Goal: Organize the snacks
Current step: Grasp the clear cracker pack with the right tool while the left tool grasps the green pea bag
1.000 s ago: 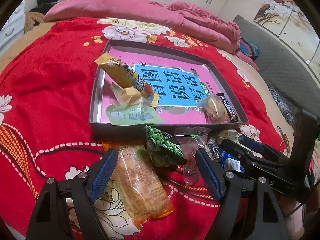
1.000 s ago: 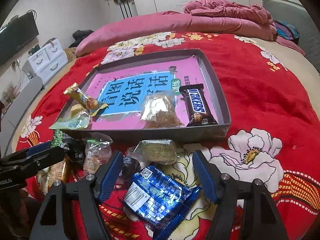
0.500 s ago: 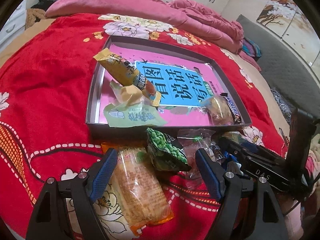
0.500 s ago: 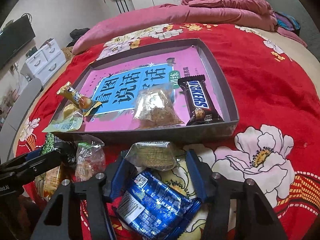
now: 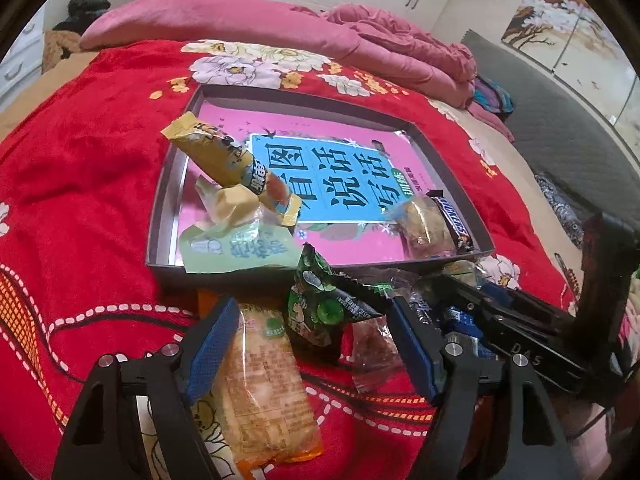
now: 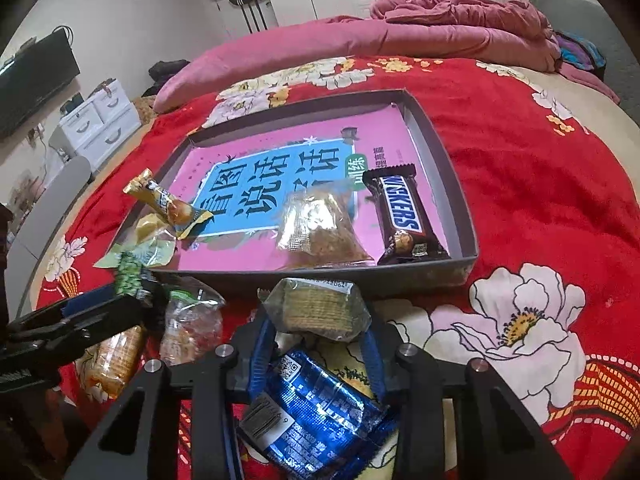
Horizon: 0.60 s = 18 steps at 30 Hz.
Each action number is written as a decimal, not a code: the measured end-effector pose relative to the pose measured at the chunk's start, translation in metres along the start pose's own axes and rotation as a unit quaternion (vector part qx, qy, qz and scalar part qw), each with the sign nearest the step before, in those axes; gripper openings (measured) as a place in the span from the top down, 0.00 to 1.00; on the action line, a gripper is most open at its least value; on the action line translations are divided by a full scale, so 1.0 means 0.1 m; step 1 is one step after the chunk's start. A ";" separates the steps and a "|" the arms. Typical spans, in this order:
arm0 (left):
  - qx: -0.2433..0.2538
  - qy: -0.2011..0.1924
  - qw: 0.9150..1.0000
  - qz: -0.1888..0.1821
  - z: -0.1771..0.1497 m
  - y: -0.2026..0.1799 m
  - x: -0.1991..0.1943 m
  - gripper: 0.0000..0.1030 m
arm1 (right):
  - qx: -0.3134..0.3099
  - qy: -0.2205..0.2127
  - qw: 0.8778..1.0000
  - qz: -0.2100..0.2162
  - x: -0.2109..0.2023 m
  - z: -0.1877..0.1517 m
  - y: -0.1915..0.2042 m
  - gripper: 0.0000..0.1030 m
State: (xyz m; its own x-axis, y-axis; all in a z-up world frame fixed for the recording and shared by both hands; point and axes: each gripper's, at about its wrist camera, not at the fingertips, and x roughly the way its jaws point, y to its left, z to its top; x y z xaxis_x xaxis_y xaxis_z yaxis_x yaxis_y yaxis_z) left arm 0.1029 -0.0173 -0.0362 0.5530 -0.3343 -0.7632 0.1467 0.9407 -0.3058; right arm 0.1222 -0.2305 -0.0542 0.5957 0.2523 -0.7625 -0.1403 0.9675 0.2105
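you are partway through. the tray (image 6: 440, 148) ahead of both grippers already holds five snacks: a snickers bar (image 6: 400, 216) and a clear bag of crisps (image 6: 320, 228) at its near right, and a yellow stick pack (image 5: 228, 160), a yellow candy (image 5: 232, 208) and a pale green packet (image 5: 236, 248) at its near left, the green packet hanging over the near wall.

five more lie on the bed (image 6: 540, 184), short of the tray. your right gripper (image 6: 320, 344) has just been closing, and its jaws now stand narrow around the blue cookie pack (image 6: 320, 408), with the cracker stack (image 6: 320, 308) just beyond its tips. the pads look to be touching the blue wrapper's sides, so i judge the grip as made or nearly so; lifting it over the near wall is the likely next step.

your left gripper (image 5: 312, 344) hangs wide, holding nothing. the orange wafer pack (image 5: 264, 380) lies under its left finger, the green pea bag (image 5: 324, 308) sits between the tips, and a clear candy bag (image 5: 372, 352) lies just inside the right finger.

so about half is done: the blue pack, crackers, wafers, peas and clear bag remain. the tray's far half is bare, so there is room.
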 end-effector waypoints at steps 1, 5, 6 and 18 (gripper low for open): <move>-0.002 -0.001 1.000 -0.001 0.01 0.00 0.00 0.25 | 0.004 0.000 1.000 0.002 -0.01 0.00 -0.02 0.61; -0.016 -0.006 1.000 -0.006 0.04 0.05 0.00 0.25 | 0.019 0.003 1.000 0.007 -0.01 -0.01 -0.06 0.61; -0.017 -0.006 1.000 -0.007 0.05 0.06 0.01 0.25 | 0.020 0.003 1.000 0.006 -0.01 -0.01 -0.07 0.61; -0.002 0.015 1.000 -0.013 0.05 0.00 0.12 0.53 | 0.021 0.003 1.000 0.007 -0.01 -0.01 -0.07 0.61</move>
State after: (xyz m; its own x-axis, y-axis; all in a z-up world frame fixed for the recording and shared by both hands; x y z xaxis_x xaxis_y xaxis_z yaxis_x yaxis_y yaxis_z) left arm 0.1135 -0.0210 -0.0431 0.5235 -0.3612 -0.7717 0.1580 0.9311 -0.3287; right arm 0.1216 -0.2376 -0.0551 0.5896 0.2668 -0.7624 -0.1158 0.9620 0.2471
